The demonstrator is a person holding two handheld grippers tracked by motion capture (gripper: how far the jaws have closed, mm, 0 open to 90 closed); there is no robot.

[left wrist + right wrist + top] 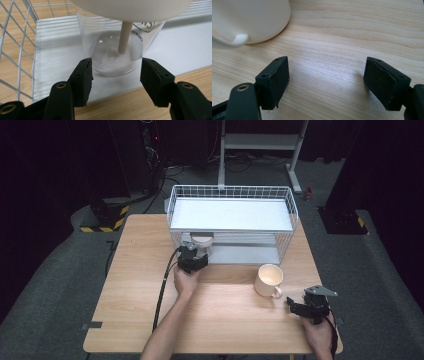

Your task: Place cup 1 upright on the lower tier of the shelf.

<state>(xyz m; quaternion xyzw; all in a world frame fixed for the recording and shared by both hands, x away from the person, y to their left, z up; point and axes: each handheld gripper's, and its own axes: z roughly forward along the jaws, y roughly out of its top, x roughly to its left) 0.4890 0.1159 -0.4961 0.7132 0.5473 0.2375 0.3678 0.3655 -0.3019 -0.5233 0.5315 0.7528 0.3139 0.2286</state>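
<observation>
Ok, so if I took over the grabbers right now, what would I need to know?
Left gripper: shut on the clear cup, low down near its base.
Right gripper: open and empty, over the table beside the cream mug.
Things: the cup, with a pale stick inside, stands at the front left of the wire rack, on its lower shelf. The mug stands upright on the table in front of the rack.
Done: the cup is gripped.
Left: the cup is not lifted yet. It probably gets moved next, so hold it gently. The mug is untouched.
</observation>
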